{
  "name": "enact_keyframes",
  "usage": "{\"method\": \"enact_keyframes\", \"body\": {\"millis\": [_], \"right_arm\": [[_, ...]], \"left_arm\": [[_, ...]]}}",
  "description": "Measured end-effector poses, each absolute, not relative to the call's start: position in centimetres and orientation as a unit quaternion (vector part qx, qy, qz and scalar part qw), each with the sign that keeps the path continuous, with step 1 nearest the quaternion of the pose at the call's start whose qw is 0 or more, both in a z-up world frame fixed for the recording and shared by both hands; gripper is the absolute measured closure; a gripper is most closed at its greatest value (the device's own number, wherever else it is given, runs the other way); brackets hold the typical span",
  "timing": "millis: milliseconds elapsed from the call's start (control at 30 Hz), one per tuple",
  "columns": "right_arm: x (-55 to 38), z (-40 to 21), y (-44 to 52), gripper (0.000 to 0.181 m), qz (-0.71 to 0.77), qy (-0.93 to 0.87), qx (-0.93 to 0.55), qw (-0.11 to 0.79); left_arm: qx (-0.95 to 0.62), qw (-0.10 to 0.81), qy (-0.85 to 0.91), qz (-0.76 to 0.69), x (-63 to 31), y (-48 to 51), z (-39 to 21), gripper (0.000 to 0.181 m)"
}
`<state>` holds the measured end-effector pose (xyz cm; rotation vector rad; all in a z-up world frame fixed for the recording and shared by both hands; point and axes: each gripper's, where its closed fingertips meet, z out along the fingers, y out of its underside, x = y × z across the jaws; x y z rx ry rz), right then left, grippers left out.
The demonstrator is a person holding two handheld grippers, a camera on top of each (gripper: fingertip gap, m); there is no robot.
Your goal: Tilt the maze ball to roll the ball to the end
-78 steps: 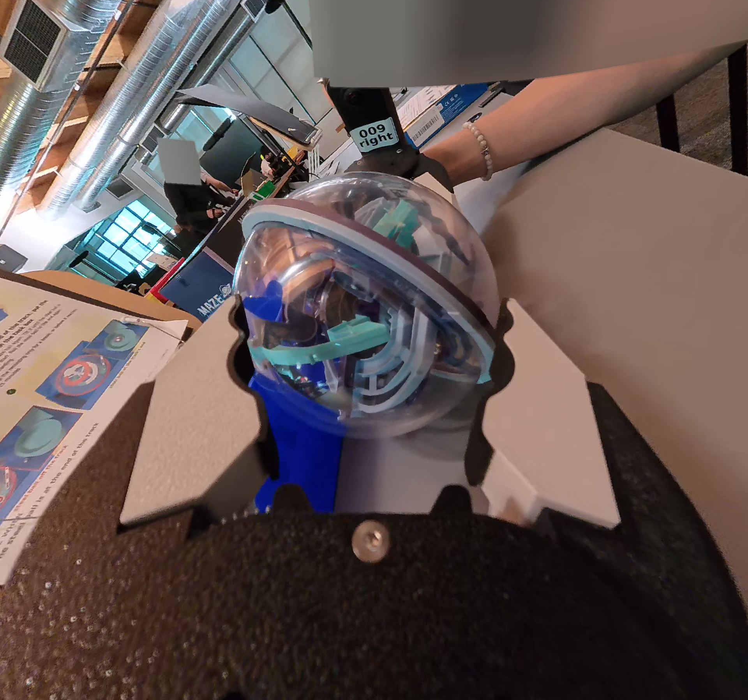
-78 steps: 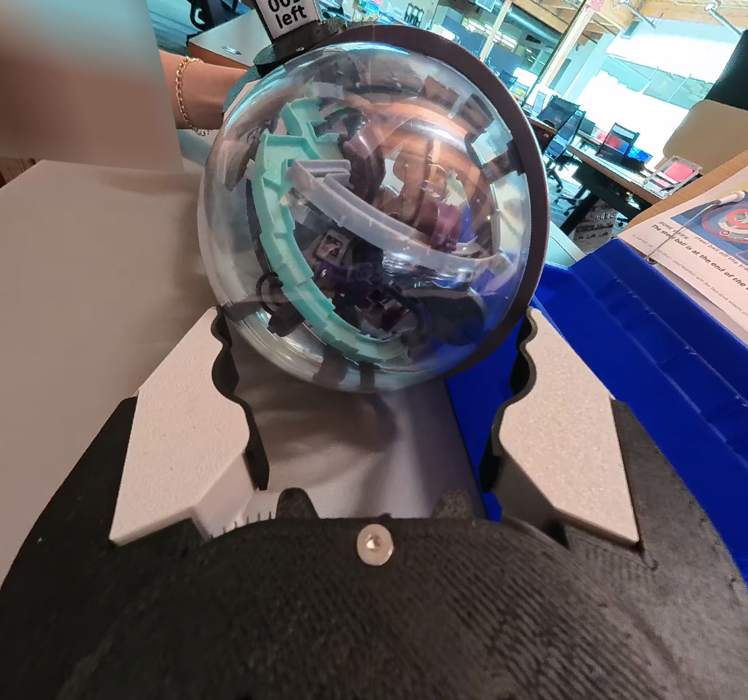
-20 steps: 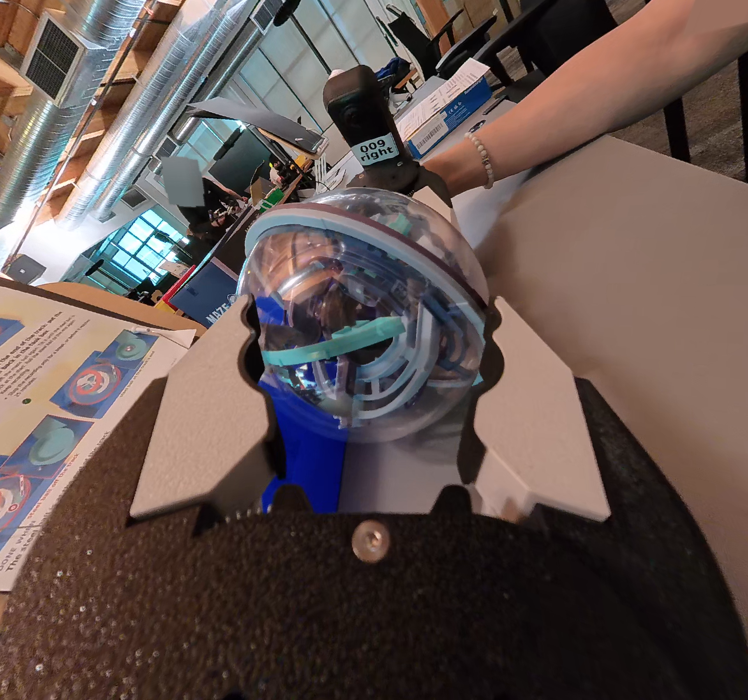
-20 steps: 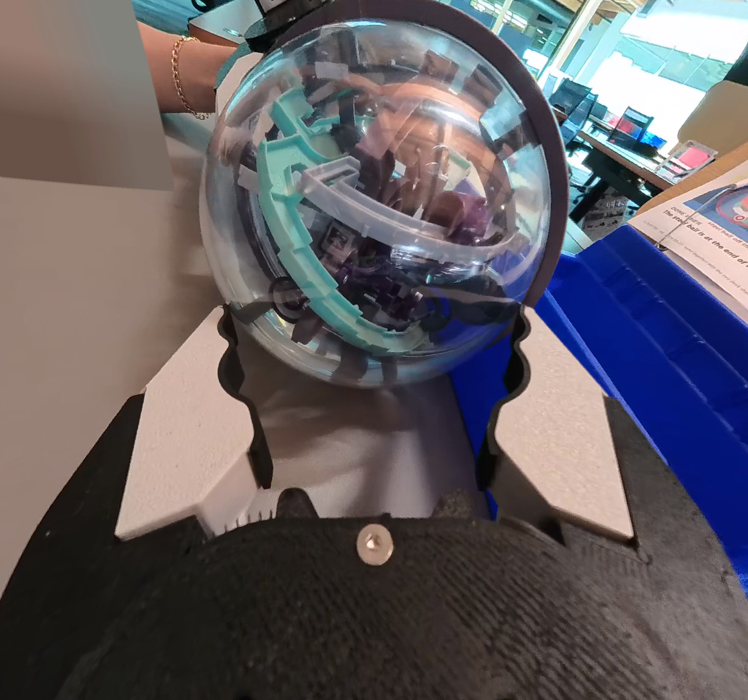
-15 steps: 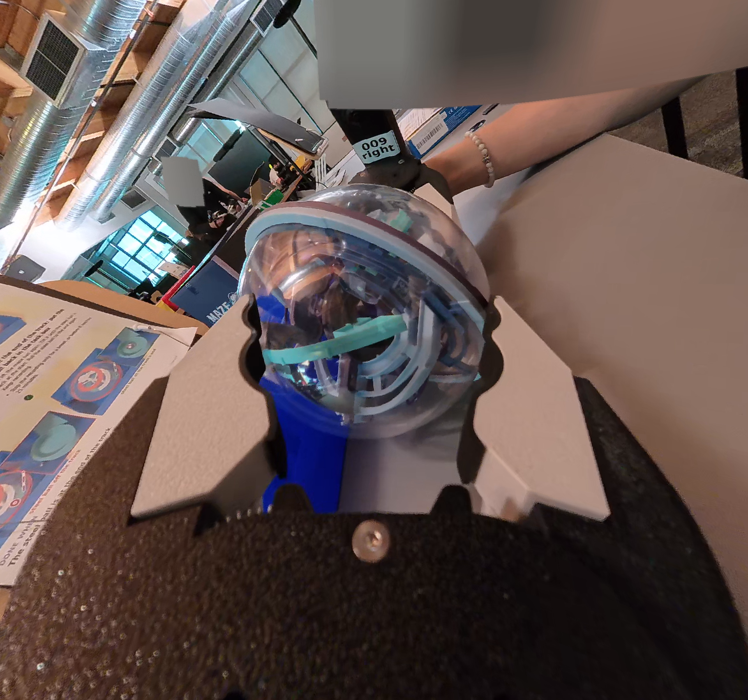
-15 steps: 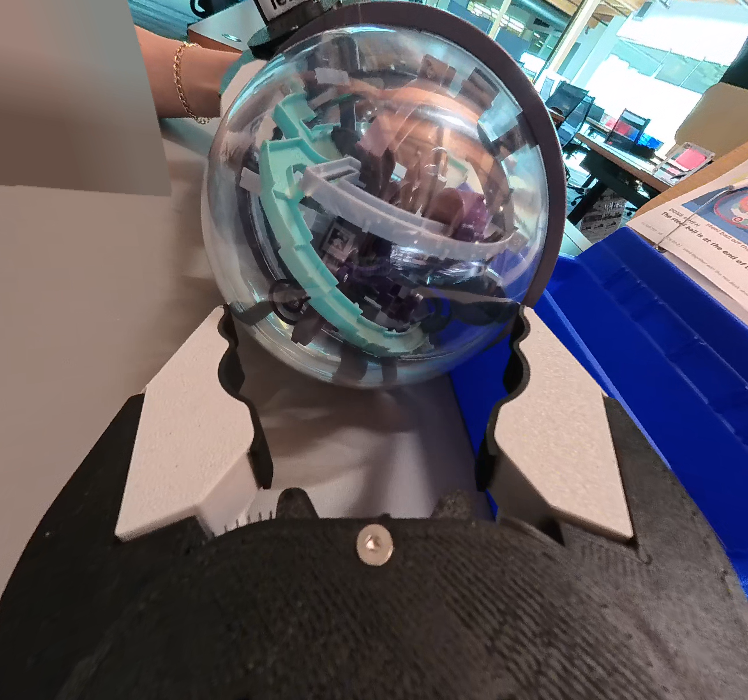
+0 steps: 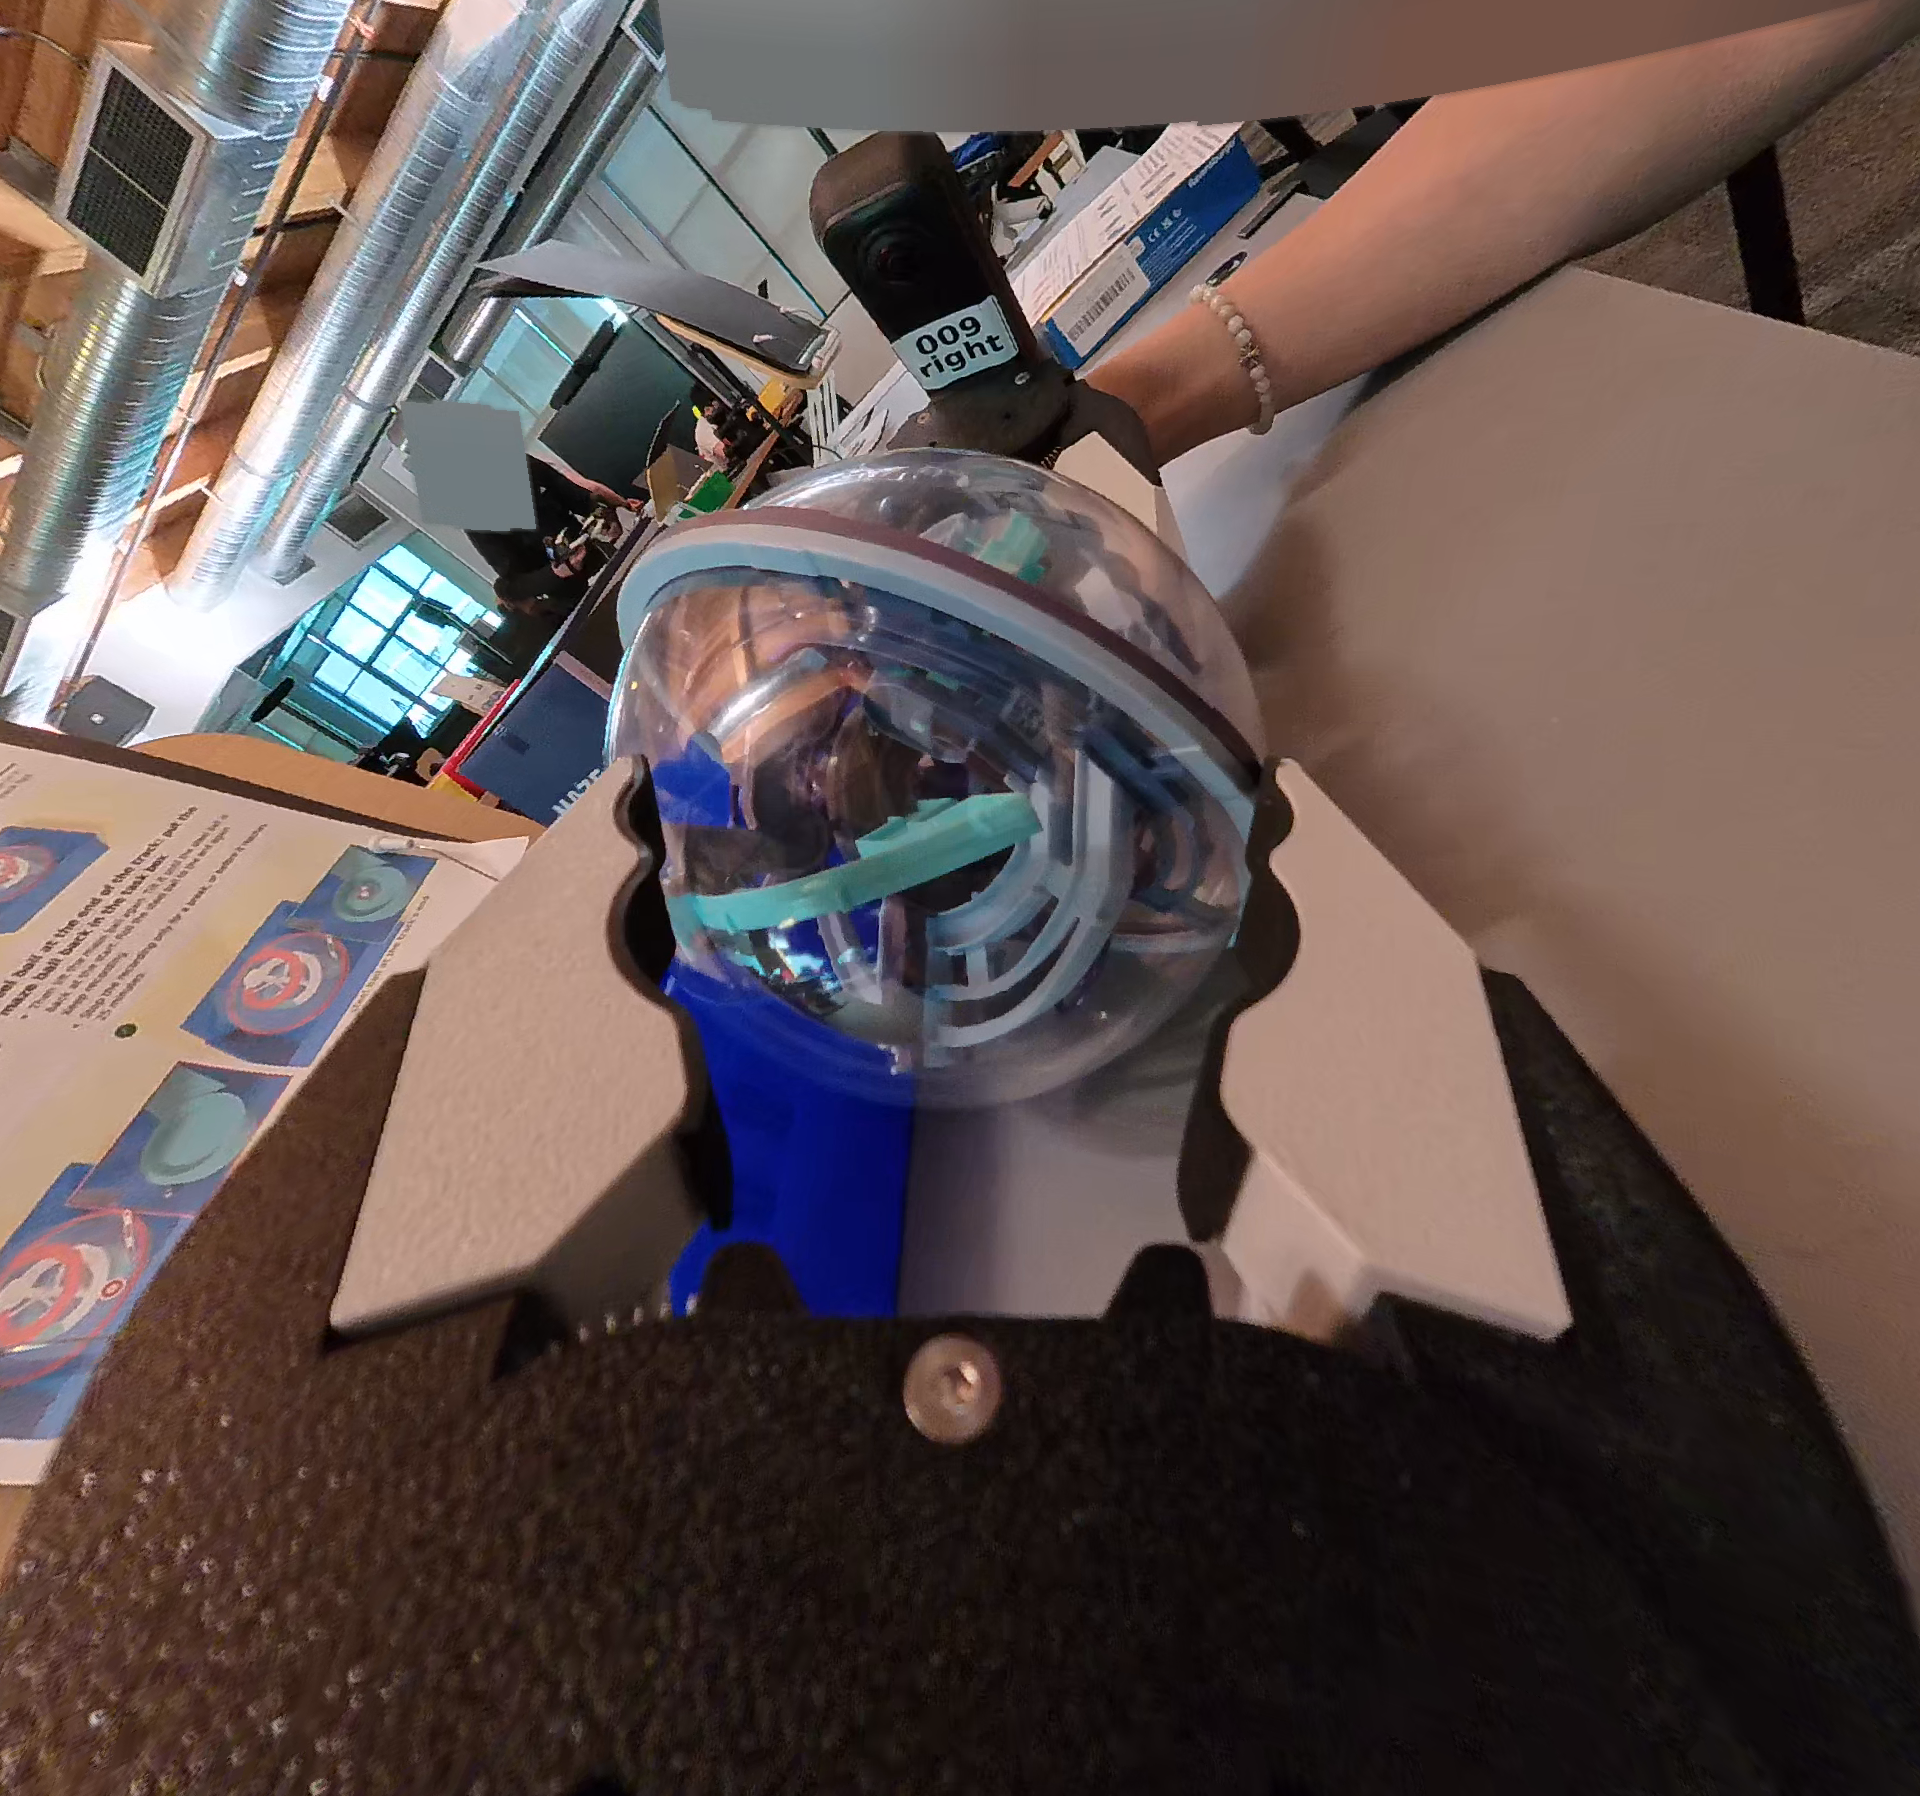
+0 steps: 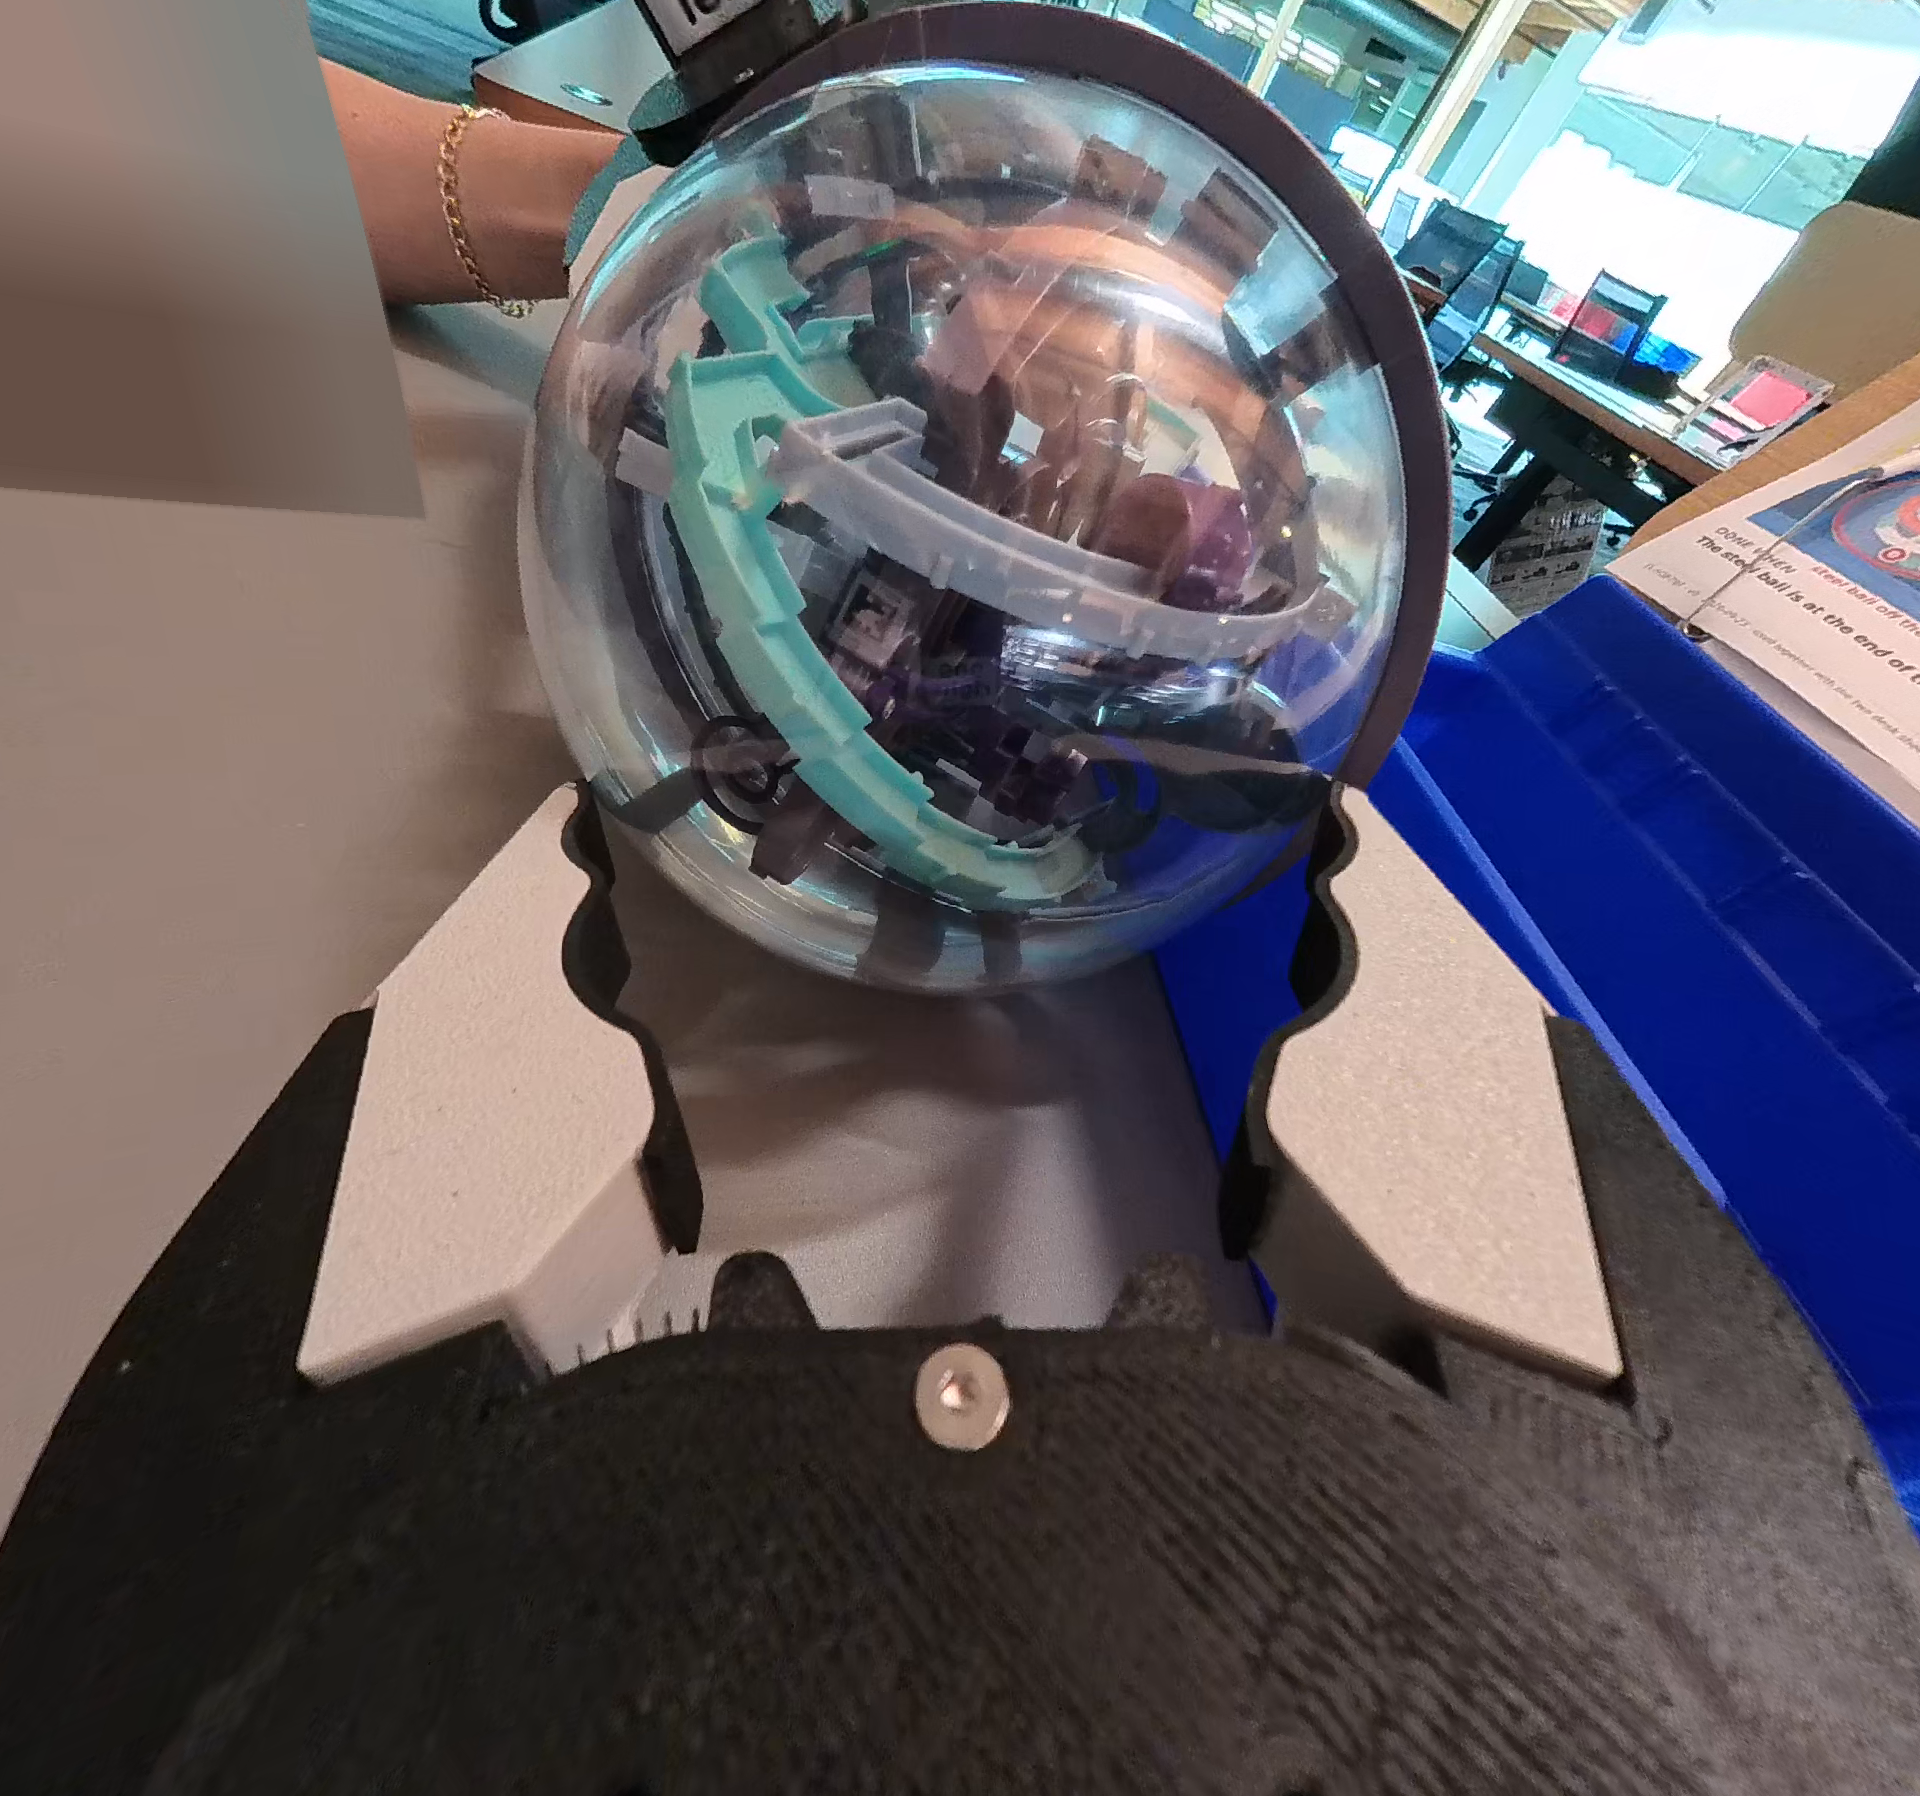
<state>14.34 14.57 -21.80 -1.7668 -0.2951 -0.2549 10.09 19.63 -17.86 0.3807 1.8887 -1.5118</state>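
Both tongs, left tongs [image 7: 951,925] and right tongs [image 8: 956,873], clamp the maze ball [image 8: 966,520] above the desk [image 8: 208,759]. Mid-tilt; inner ball not visible, next tilt small and slow.

Wrist cams face-to-face, close; share maze ball [image 7: 935,811].

Both my grippers look the same: pale grey fingers [image 7: 520,1050] with wavy black inner edges, on a rough black printed body with one silver screw [image 8: 961,1399] at 6 o'clock. My left wrist [image 8: 473,208] has a gold chain bracelet, my right wrist [image 7: 1242,359] a white bead one.
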Motion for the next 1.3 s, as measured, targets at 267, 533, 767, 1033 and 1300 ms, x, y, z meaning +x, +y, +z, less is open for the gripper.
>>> {"method": "enact_keyframes", "body": {"millis": [267, 533, 767, 1033, 1300], "right_arm": [[14.5, -21.8, 14.5, 0.049, -0.124, -0.13, -0.769, 0.613], [14.1, -21.3, 14.9, 0.041, -0.145, -0.139, -0.764, 0.613], [14.2, -21.4, 14.7, 0.041, -0.142, -0.148, -0.759, 0.618], [14.3, -21.4, 14.7, 0.042, -0.135, -0.142, -0.76, 0.619], [14.4, -21.4, 14.5, 0.046, -0.127, -0.139, -0.765, 0.616]], "left_arm": [[0.149, 0.346, 0.73, -0.57, 10.0, 19.5, -17.9, 0.072], [0.147, 0.358, 0.726, -0.568, 9.7, 18.7, -17.7, 0.072], [0.153, 0.37, 0.725, -0.561, 9.6, 18.3, -17.7, 0.072], [0.164, 0.386, 0.727, -0.544, 10.0, 18.5, -18.2, 0.068], [0.154, 0.378, 0.726, -0.554, 10.1, 18.9, -18.3, 0.067]]}}
